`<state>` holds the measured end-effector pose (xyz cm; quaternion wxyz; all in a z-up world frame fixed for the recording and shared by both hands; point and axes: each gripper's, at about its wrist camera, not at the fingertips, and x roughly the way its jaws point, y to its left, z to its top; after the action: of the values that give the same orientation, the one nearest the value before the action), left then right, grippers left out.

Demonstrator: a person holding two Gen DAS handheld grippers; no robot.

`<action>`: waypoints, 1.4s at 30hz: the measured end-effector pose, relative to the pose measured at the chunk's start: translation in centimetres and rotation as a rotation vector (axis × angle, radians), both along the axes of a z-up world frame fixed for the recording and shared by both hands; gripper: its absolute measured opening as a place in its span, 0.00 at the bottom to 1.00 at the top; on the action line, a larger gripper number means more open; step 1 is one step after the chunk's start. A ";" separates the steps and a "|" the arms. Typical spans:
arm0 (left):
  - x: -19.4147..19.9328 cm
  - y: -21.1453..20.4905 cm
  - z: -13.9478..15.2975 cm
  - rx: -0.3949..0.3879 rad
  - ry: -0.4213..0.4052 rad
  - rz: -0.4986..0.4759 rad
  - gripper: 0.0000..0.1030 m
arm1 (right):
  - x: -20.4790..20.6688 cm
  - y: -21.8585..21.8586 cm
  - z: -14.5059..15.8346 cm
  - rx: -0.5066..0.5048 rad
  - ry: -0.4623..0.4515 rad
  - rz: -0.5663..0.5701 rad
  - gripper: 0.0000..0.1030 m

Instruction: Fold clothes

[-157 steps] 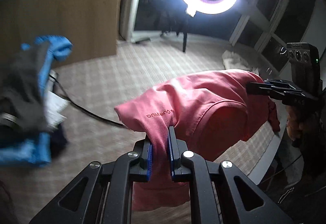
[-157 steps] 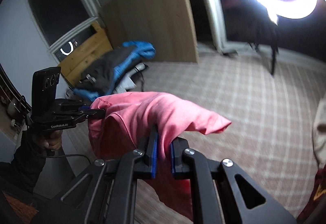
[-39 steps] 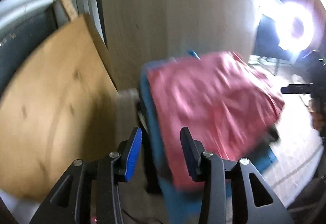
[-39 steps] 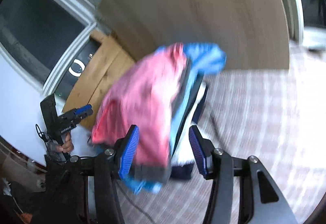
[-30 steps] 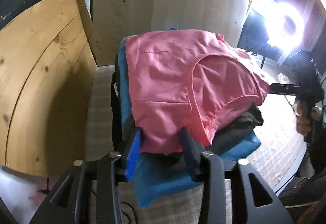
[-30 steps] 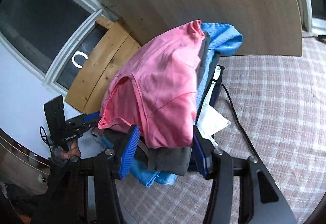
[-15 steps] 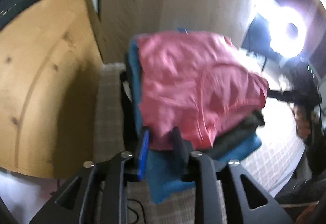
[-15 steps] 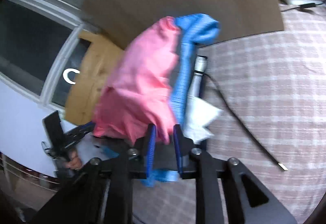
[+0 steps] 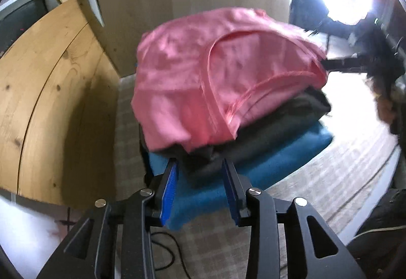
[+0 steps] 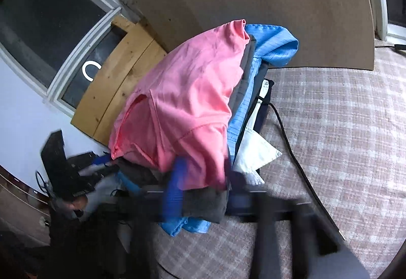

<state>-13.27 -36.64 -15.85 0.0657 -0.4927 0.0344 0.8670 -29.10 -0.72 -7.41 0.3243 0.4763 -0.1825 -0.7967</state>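
I have just laid the folded pink shirt (image 9: 203, 81) on the clothes pile (image 9: 266, 152), so this garment looks finished. My left gripper (image 9: 200, 186) is opening, nothing pinched; my right gripper (image 10: 203, 175) is motion-blurred but clenched shut, apparently empty. The pile sits on a checked bedcover (image 10: 342, 131), wooden boards (image 9: 50, 101) behind.

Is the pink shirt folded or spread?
Folded. The pink shirt lies as a compact stack-sized pad on top of the grey garment and blue garment.
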 end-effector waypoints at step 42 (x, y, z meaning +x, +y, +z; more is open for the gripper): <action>-2.3 -3.0 0.2 0.001 -0.007 -0.038 0.14 | 0.2 -2.0 -1.7 0.022 -0.208 0.099 0.11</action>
<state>-15.60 -39.65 -15.64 0.0824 -0.4951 0.0431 0.8638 -28.85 -2.69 -9.11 0.3372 0.5683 -0.1826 -0.7280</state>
